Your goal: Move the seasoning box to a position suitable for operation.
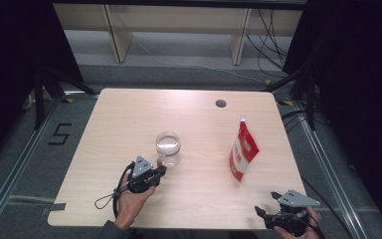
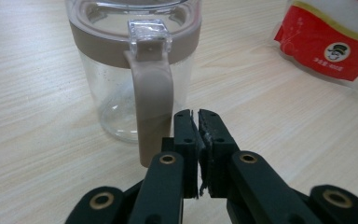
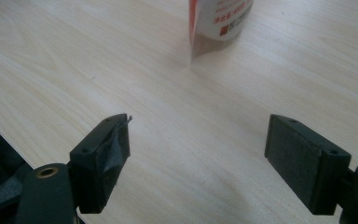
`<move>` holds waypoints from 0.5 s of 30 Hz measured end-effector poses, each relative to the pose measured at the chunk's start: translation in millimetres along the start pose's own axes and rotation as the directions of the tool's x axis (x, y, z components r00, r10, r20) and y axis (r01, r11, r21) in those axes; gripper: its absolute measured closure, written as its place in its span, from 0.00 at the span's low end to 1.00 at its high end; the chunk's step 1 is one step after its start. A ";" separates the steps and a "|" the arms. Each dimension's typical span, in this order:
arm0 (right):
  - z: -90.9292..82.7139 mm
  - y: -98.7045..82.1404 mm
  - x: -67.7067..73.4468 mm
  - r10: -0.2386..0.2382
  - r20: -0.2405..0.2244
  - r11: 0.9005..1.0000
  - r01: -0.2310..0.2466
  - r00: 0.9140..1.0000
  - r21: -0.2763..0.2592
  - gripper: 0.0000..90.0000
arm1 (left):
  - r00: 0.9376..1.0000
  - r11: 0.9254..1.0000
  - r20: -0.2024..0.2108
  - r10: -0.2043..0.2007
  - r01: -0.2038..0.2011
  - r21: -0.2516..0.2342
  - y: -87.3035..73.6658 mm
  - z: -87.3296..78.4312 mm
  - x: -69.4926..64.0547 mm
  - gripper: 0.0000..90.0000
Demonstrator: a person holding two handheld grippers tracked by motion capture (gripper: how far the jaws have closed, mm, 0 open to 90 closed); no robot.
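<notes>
A clear glass mug [image 1: 168, 145] with a taupe lid ring and taupe handle [image 2: 153, 107] stands near the table's middle. My left gripper [image 1: 162, 170] sits just in front of it. In the left gripper view its jaws [image 2: 196, 116] are together with nothing between them, right beside the handle's lower end. A red and white spouted pouch [image 1: 242, 152] stands upright to the right, and its red label [image 2: 328, 46] is in the left gripper view. My right gripper [image 1: 265, 203] rests near the front right corner, wide open and empty [image 3: 198, 149], aimed toward the pouch base [image 3: 219, 21].
The light wood table [image 1: 129, 119] has a round cable hole [image 1: 221, 103] at the back right. Its front edge lies just under both hands. Dark frames and cables stand on the floor around the table.
</notes>
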State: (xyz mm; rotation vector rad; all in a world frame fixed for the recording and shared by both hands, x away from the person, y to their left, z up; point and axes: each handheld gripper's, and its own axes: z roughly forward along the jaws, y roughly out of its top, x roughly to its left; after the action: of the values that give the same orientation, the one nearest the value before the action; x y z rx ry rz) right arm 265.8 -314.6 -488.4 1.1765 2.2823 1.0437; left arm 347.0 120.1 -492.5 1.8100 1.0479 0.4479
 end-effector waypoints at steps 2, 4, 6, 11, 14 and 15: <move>0.1 0.2 -0.1 -0.003 -0.001 1.000 0.003 1.000 0.006 0.25 | 1.000 1.000 0.003 0.012 -0.012 -0.007 0.6 -7.6 -0.6 0.93; 0.5 0.0 0.0 0.004 0.000 1.000 -0.004 1.000 0.006 0.25 | 1.000 1.000 -0.005 0.026 -0.026 -0.016 1.2 -12.2 -0.2 0.91; 0.4 0.1 -0.5 -0.006 -0.008 1.000 0.006 1.000 0.003 0.25 | 1.000 0.999 -0.022 0.016 -0.017 -0.027 1.1 -16.7 -0.9 0.85; -0.6 0.3 -0.6 -0.023 0.022 1.000 0.023 0.999 -0.006 0.25 | 0.998 0.999 -0.067 0.011 -0.013 -0.037 2.3 -22.8 3.5 0.61; -0.1 0.2 1.3 0.002 0.014 1.000 -0.002 1.000 0.011 0.25 | 0.994 1.000 -0.110 -0.006 0.004 -0.022 4.9 -15.3 9.8 0.51; -0.1 0.2 1.3 0.002 0.014 1.000 -0.002 1.000 0.011 0.25 | 0.994 1.000 -0.110 -0.006 0.004 -0.022 4.9 -15.3 9.8 0.49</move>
State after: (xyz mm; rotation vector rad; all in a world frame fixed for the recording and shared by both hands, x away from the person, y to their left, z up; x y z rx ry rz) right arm 265.2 -313.5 -488.2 1.1869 2.2798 1.0218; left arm 344.3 135.7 -482.4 1.7797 1.1181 0.5595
